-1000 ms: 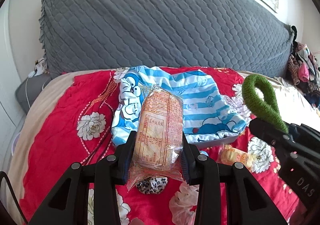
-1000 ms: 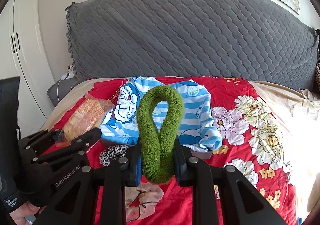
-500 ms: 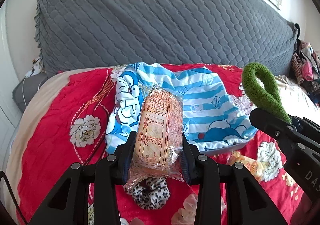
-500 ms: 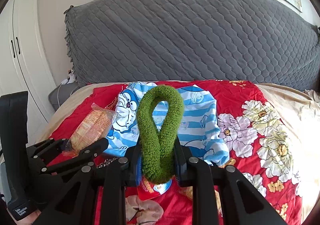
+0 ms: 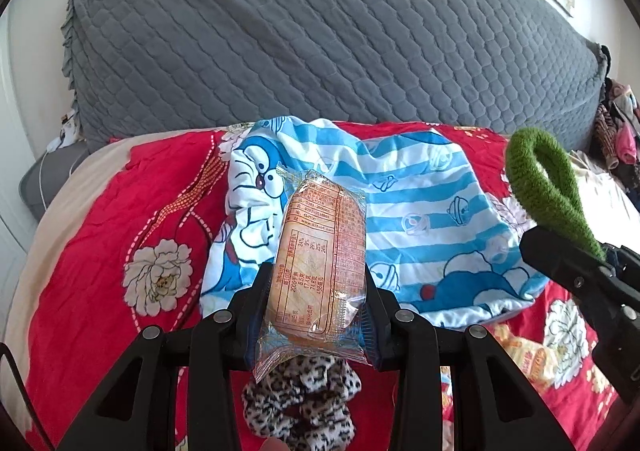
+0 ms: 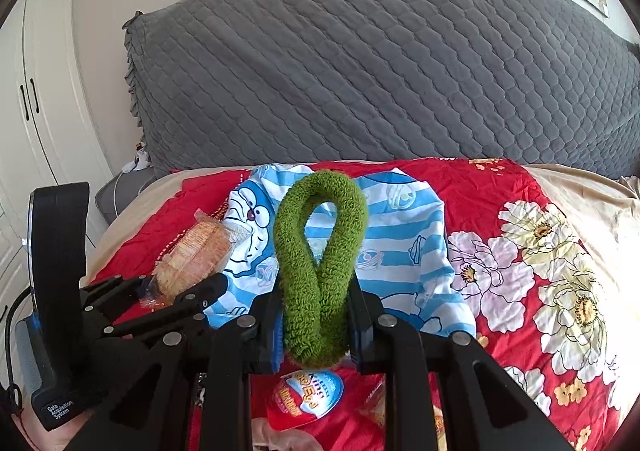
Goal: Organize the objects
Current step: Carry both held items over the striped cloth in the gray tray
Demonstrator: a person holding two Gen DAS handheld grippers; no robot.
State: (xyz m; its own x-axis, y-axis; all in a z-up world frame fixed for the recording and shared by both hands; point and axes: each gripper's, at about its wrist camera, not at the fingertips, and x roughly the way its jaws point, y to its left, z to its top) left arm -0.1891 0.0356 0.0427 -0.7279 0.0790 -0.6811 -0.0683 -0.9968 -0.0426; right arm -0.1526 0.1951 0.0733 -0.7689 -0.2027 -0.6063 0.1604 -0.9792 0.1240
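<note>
**Clear-wrapped snack and green scrunchie held above the red bed**

Clear plastic, printed in orange, wraps the oblong snack cake (image 5: 320, 263) that the left gripper (image 5: 316, 311) holds: its fingers (image 5: 256, 299) press on the packet's two long sides near the lower end. The packet's long axis runs away from the camera along the fingers, its far sealed end pointing toward the grey quilted headboard (image 5: 320, 43) and leaning a little left.

The right gripper (image 6: 316, 327) has its fingers (image 6: 362, 311) narrowed on a fuzzy green fabric scrunchie (image 6: 320, 251). The loop is squeezed flat at the bottom and stands upright, its long axis pointing up and away, the open eye at the top.

Both things hang above a bed with a red flowered cover (image 5: 100, 251). Straight ahead of them lies a blue-and-white striped cartoon-cat cloth (image 5: 420, 231), rumpled, in the middle of the bed. Under the left fingers lies a leopard-print scrunchie (image 5: 304, 399); just right of it a yellow snack packet (image 5: 528, 355). Under the right fingers lies a red-and-blue round-edged wrapper (image 6: 308, 395). A white wardrobe (image 6: 36, 111) stands at the left of the bed, and clothes (image 5: 616, 127) are piled at its far right.
</note>
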